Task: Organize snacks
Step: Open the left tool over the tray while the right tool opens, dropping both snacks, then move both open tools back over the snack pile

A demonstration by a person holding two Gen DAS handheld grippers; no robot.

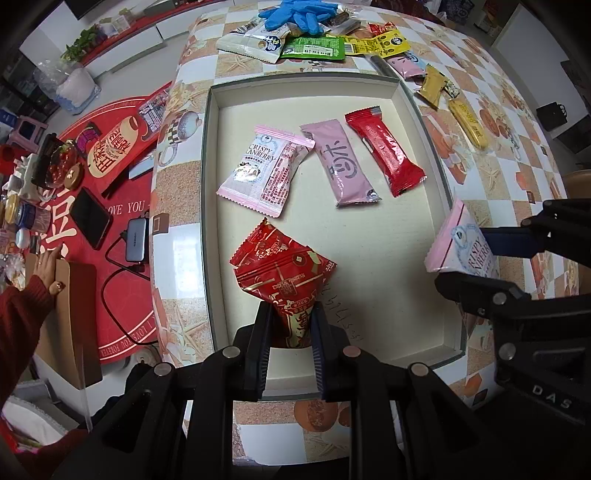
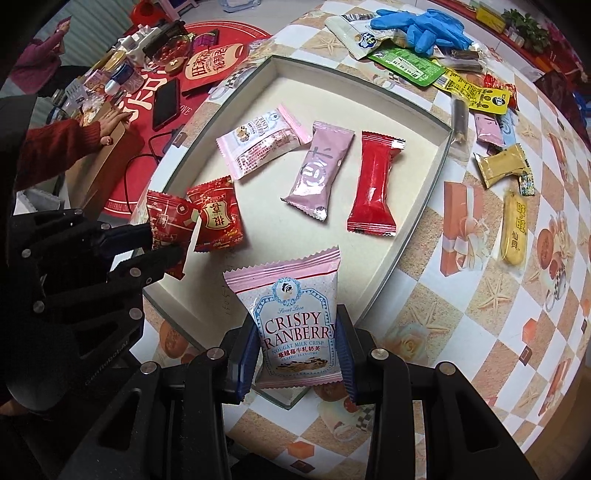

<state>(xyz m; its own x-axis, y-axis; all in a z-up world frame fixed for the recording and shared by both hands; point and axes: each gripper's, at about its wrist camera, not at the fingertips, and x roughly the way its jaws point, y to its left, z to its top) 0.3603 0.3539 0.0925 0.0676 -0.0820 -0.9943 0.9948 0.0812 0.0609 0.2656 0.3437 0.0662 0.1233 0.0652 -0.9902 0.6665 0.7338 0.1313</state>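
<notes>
A shallow cream box (image 1: 402, 317) (image 2: 413, 206) lies on the table. In it lie a pink Crispy Cranberry packet (image 1: 264, 170) (image 2: 262, 142), a mauve bar (image 1: 340, 162) (image 2: 319, 170) and a red bar (image 1: 384, 149) (image 2: 373, 182). My left gripper (image 1: 290, 325) (image 2: 166, 243) is shut on a red patterned snack packet (image 1: 282, 271) (image 2: 214, 216), held over the box's near part. My right gripper (image 2: 299, 350) (image 1: 476, 258) is shut on a second Crispy Cranberry packet (image 2: 295, 314) (image 1: 461, 240), held over the box's right rim.
More snacks lie beyond and right of the box: white, green (image 1: 314, 47) (image 2: 406, 64) and yellow packets (image 1: 380, 43), gold ones (image 2: 498, 164), a yellow bar (image 2: 515, 229), blue gloves (image 1: 299, 14) (image 2: 421, 22). A red mat with a phone (image 1: 90, 218) and a person's hand (image 1: 48, 266) lie left.
</notes>
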